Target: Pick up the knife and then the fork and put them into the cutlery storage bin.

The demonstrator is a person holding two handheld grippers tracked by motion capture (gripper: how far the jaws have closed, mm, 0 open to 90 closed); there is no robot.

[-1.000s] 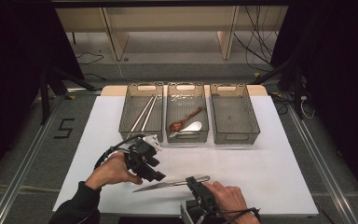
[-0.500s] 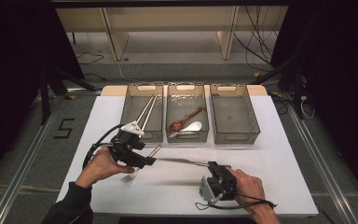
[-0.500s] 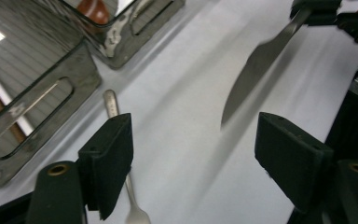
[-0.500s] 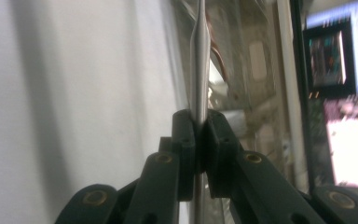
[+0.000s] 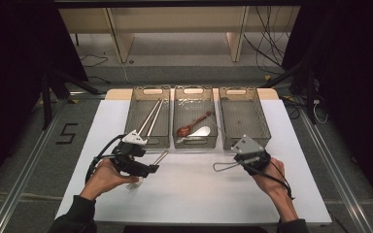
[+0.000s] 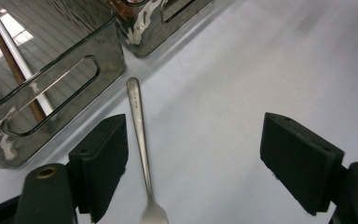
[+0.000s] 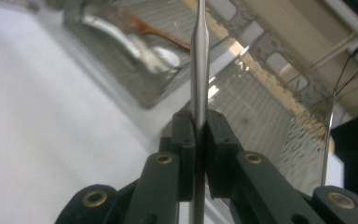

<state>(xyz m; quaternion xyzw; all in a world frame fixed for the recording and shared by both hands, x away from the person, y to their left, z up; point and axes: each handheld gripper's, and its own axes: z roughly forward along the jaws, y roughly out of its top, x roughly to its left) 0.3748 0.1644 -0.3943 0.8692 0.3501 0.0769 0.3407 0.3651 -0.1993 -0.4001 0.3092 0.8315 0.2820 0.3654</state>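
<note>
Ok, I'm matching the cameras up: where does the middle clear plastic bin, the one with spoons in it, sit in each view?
High view: the middle clear plastic bin is at the centre of the three-bin row.
Left gripper view: top centre, its near corner.
Right gripper view: upper left, left of the clamped thin metal utensil.
Shared landmark: the brown wooden spoon lying inside it.

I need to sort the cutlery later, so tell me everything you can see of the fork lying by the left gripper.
The fork is slim, plain, shiny metal with a long narrow handle and a rounded end. It lies flat on the white table, handle end toward the left bin, apart from it. It sits between the open jaws of the left gripper, close to one jaw; contact is unclear. Its prongs are cut off in the left gripper view.
</note>
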